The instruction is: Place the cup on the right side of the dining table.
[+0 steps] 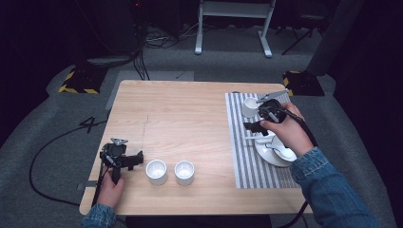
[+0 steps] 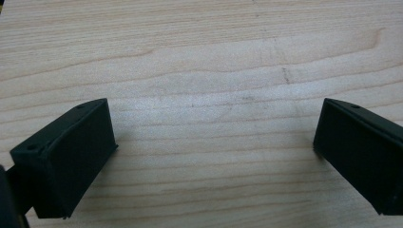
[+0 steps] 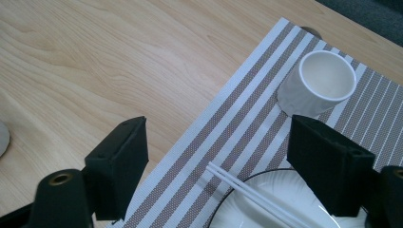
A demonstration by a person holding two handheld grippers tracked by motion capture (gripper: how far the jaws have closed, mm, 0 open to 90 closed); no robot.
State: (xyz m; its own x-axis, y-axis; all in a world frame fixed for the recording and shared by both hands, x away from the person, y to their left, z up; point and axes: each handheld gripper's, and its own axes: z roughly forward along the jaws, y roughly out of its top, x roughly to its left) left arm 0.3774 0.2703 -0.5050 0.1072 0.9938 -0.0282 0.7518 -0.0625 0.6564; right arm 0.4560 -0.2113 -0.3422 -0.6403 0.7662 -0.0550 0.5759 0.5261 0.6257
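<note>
Right hand-held gripper (image 1: 251,126) hovers over the striped placemat (image 1: 247,164) at the right side of the counter (image 1: 190,118), its jaws spread with nothing between them; in its own view they stand apart above the mat's edge and the rim of the plate (image 3: 266,204). No earlier picture is at hand, so only the gap itself can be told. Left hand-held gripper (image 1: 124,159) rests low at the near left corner, jaws wide apart over bare wood (image 2: 209,118), empty too.

The work in hand looks like setting a place: one white cup (image 1: 250,107) already stands upright on the far part of the placemat, just beyond the right gripper, and two more cups (image 1: 156,171) (image 1: 184,172) wait side by side on the bare counter, near the left gripper.

Risks, as I judge them: the right hand is close over the plate and the white chopsticks (image 3: 252,194) lying across it, so a low sweep could knock them off or push the plate. A jaw could also clip the cup on the mat and tip it. On the left, the two cups stand so near each other that reaching for one may bump the other.

Count: three cups, one plate, one pair of chopsticks, one placemat, two grippers.
</note>
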